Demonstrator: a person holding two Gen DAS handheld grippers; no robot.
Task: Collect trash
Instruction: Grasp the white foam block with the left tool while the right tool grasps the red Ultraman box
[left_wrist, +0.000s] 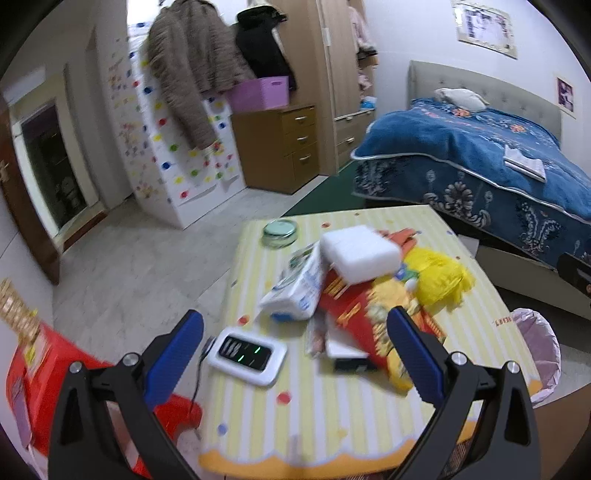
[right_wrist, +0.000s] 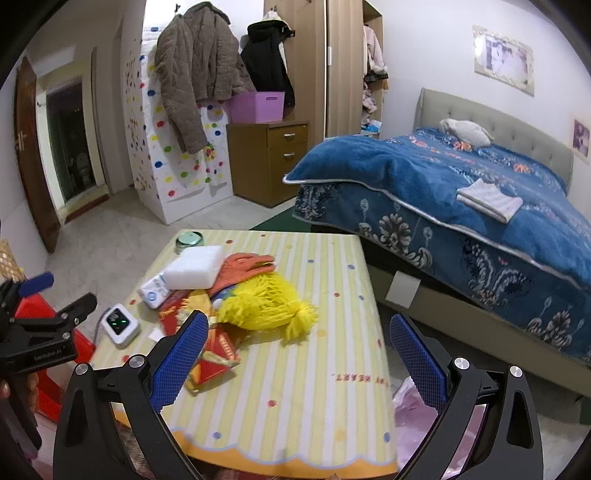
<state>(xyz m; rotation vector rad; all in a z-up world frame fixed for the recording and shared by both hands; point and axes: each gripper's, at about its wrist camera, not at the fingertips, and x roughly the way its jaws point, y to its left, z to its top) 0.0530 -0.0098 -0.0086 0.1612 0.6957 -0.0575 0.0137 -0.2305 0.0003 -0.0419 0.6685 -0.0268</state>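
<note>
Both of your claws hang empty over a striped worktop (right_wrist: 295, 369) in a bedroom, the trash heaped toward its far left. The left claw (left_wrist: 295, 350) is spread wide above the red snack wrapper (left_wrist: 354, 314); the right claw (right_wrist: 299, 354) is just as wide, over the bare right half of the cloth.

The wrapper looks light, crinkly and slick, so expect it to slide under your blue pads. Pinch a free edge or corner at the near end rather than its flat face. A white foam block (left_wrist: 360, 253) rests partly on the wrapper's far end and on the tissue pack (left_wrist: 299, 288). The block looks almost weightless and springy; take it across its short sides with a gentle squeeze. The tissue pack is soft and will deform, so grip it through the middle.

The yellow yarn bundle (right_wrist: 269, 302) and orange glove (right_wrist: 247, 266) are limp and will drape. Whether they count as trash is not clear.

The lined bin (left_wrist: 539, 343) stands just off the worktop's right edge. Leave the small white device (left_wrist: 247, 354) with its cable alone.
</note>
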